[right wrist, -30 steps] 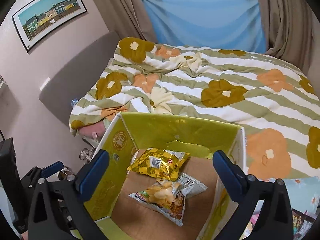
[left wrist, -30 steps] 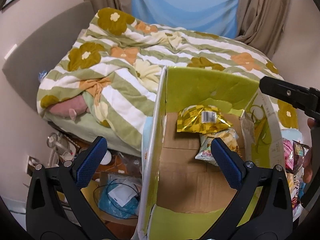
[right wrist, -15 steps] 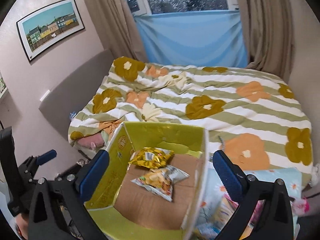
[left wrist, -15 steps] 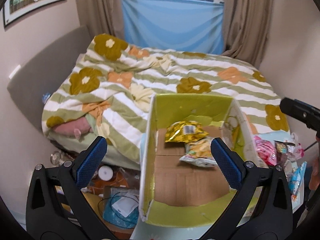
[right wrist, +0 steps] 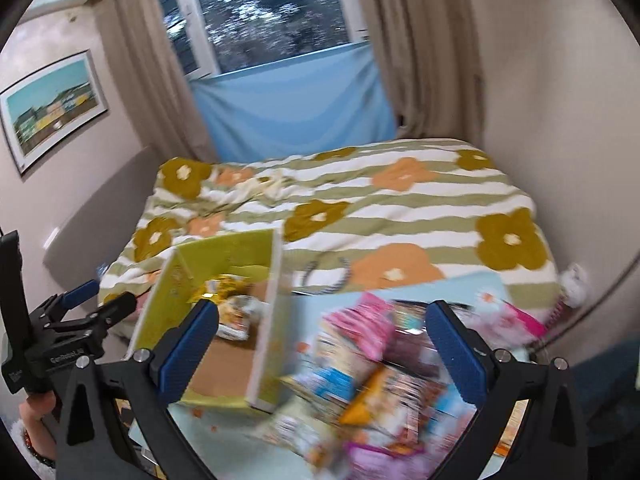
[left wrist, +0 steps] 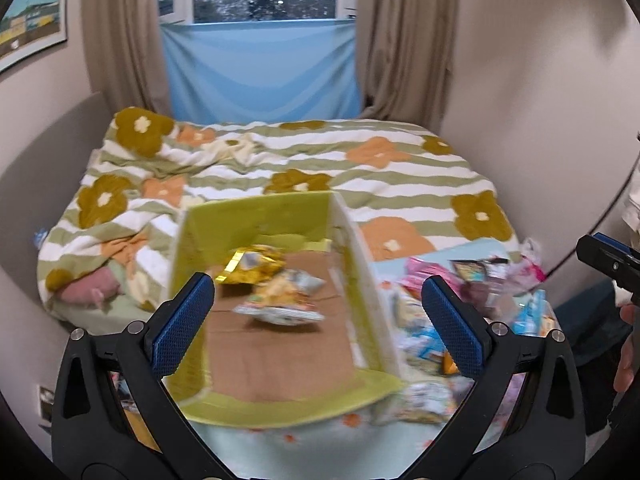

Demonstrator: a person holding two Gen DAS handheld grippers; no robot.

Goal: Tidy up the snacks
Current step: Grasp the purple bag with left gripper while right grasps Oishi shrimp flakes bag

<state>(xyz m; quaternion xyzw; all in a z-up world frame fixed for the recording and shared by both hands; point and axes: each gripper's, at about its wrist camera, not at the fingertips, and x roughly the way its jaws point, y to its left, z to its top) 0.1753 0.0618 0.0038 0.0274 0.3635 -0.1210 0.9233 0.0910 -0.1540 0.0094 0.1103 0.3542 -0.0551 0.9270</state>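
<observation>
The left tool (left wrist: 318, 312) hangs in the lower centre of its own view with its blue-padded fingers (left wrist: 182, 326) spread wide and nothing between them. Through the gap shows the green cardboard box (left wrist: 256, 216), open at the top, sitting at the near end of the bed (left wrist: 400, 176) on a pale blue cloth (left wrist: 280, 440). Two snack packets lie on the brown floor of the box: a gold foil packet (left wrist: 250, 266) toward the back wall, and a pale printed packet (left wrist: 282, 300) just in front of it, the two touching or overlapping (blur makes the edge hard to judge).

The right tool (right wrist: 320, 344) fills the lower centre of its view, likewise spread wide and empty. The same box sits left of centre there, and to its right, under the right finger, lies a loose heap of snack packets (right wrist: 372, 364) in pink, orange, blue and purple, heavily blurred, so no single packet can be told apart. In the left view the heap lies at the right of the box, outside its white wall.

At the left edge of the right view a hand (right wrist: 36, 412) grips the handle of the left tool. The striped flowered quilt (right wrist: 360, 216) covers the bed up to a blue sheet (right wrist: 296, 116) hung beneath the window (right wrist: 276, 12), and a framed picture (right wrist: 48, 108) hangs on the wall at upper left.
</observation>
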